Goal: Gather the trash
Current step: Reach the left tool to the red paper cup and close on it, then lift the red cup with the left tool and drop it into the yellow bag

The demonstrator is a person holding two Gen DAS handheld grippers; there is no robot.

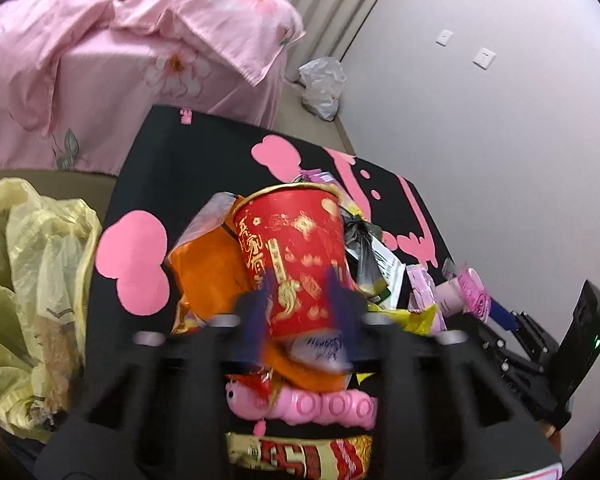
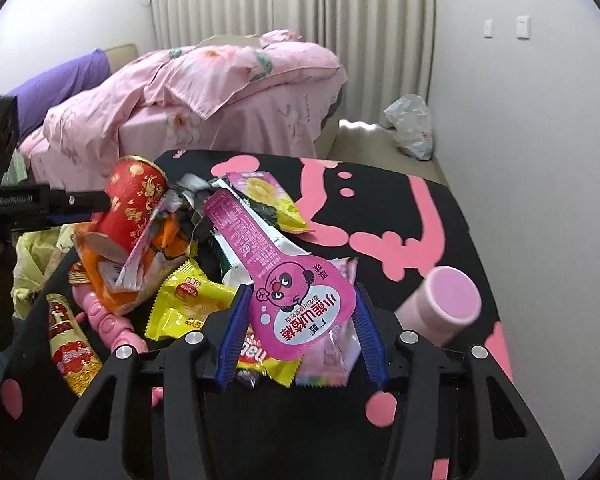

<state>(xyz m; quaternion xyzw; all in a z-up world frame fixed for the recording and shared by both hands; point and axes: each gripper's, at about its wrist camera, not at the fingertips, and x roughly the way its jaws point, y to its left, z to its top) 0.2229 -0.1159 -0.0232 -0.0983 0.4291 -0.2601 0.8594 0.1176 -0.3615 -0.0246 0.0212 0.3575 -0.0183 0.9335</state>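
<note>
In the left wrist view the left claw (image 1: 300, 300) sits at the lower centre of the frame, its blue fingers (image 1: 256, 320) clamped on the base of a red paper cup (image 1: 296, 248) with gold print; the cup tilts away towards the middle of the frame, its rim uppermost; under the claw lie a pink plastic toy (image 1: 320, 408) and a red and gold wrapper (image 1: 300, 456); an orange wrapper (image 1: 212, 276) lies just left of the cup; a yellow plastic bag (image 1: 32, 280) fills the left edge, off the table (image 1: 180, 168); a bed (image 1: 120, 72) with pink bedding is at the upper left.

In the right wrist view the right claw (image 2: 300, 328) is at the lower centre, its fingers closed on the round end of a magenta snack packet (image 2: 296, 312) which stretches up and left over the litter; a yellow wrapper (image 2: 188, 308) lies to its left; a pink tube (image 2: 444, 304) lies to its right on the black and pink table; a white plastic bag (image 2: 412, 128) sits on the floor at the upper right.
</note>
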